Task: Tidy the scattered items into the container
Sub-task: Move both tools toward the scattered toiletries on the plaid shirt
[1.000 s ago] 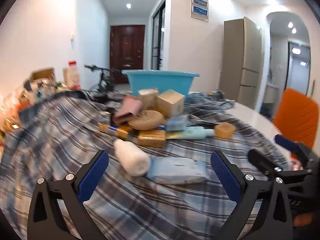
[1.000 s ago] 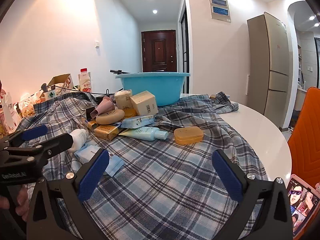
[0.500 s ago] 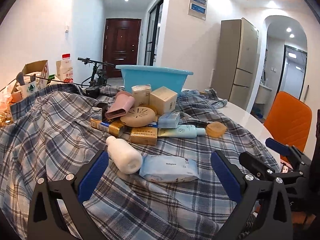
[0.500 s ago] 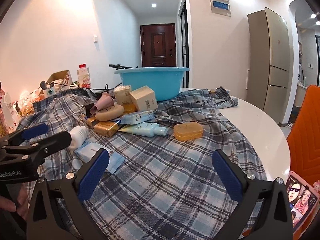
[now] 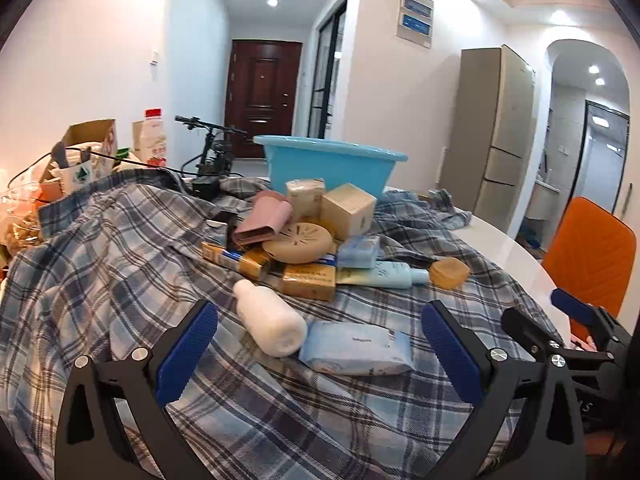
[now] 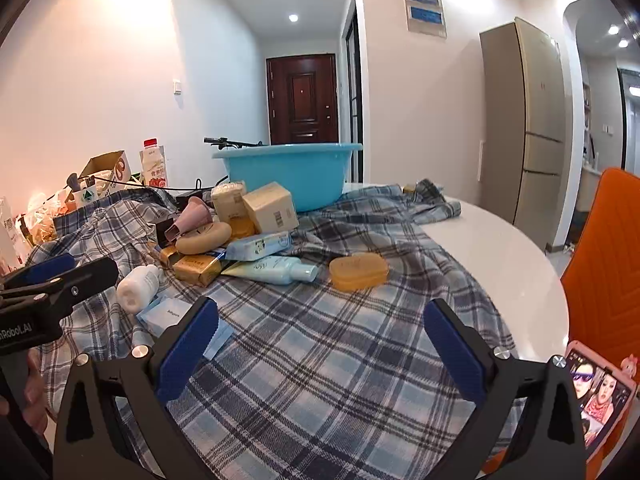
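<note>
A blue plastic basin [image 5: 332,170] [image 6: 288,174] stands at the far side of a table covered by a plaid cloth [image 5: 100,276]. In front of it lies a pile: beige boxes [image 5: 348,210], a pink holder [image 5: 262,222], a tan round case [image 5: 298,238], gold packs [image 5: 308,280], a light-blue tube [image 6: 272,270]. An orange soap case [image 6: 358,272] lies apart to the right. A white bottle [image 5: 270,318] and a blue wipes pack [image 5: 356,348] lie just ahead of my open, empty left gripper [image 5: 318,352]. My right gripper [image 6: 320,354] is open and empty over bare cloth.
Cartons, a milk bottle [image 5: 152,140] and bags crowd the far left edge. The white tabletop [image 6: 500,252] shows bare at right, beside an orange chair [image 5: 588,256]. A phone [image 6: 596,396] sits at the lower right. The right gripper shows in the left wrist view [image 5: 560,320].
The left gripper has swung and steadied, so the bottle and wipes pack now sit nearer between its fingers. The right gripper has barely moved. No object has shifted.
</note>
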`<state>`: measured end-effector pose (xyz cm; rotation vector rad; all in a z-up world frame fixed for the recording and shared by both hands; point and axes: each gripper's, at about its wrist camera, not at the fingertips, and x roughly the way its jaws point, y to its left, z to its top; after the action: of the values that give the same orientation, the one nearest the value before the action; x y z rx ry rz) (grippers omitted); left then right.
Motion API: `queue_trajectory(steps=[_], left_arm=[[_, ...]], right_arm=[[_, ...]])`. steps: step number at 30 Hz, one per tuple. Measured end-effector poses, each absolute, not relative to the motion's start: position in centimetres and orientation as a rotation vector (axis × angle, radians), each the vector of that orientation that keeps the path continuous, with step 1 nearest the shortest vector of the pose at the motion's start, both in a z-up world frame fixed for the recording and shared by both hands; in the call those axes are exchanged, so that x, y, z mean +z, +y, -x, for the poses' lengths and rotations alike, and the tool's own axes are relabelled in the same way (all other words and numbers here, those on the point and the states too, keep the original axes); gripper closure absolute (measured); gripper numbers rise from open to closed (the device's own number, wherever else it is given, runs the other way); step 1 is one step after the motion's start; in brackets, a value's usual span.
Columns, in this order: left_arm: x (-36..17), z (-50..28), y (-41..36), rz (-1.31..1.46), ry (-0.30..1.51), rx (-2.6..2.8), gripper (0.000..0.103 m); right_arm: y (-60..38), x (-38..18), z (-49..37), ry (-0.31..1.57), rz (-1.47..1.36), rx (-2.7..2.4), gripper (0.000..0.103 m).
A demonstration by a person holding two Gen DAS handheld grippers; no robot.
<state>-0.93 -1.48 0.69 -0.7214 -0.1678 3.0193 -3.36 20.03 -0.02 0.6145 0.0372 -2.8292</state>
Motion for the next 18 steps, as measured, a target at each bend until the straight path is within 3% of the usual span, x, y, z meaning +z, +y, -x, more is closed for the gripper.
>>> queue_trajectory(steps=[8, 18], left_arm=[[1.5, 0.6, -0.5, 0.727, 0.005, 3.152, 0.000], [1.7, 2.2, -1.1, 0.861, -0.105, 2.998, 0.000]], right_arm=[[19.7, 0.3, 4.1, 0.085, -0.629, -2.820, 0.001], [20.7, 1.5, 5.2, 0.077, -0.594, -2.853, 0.001]])
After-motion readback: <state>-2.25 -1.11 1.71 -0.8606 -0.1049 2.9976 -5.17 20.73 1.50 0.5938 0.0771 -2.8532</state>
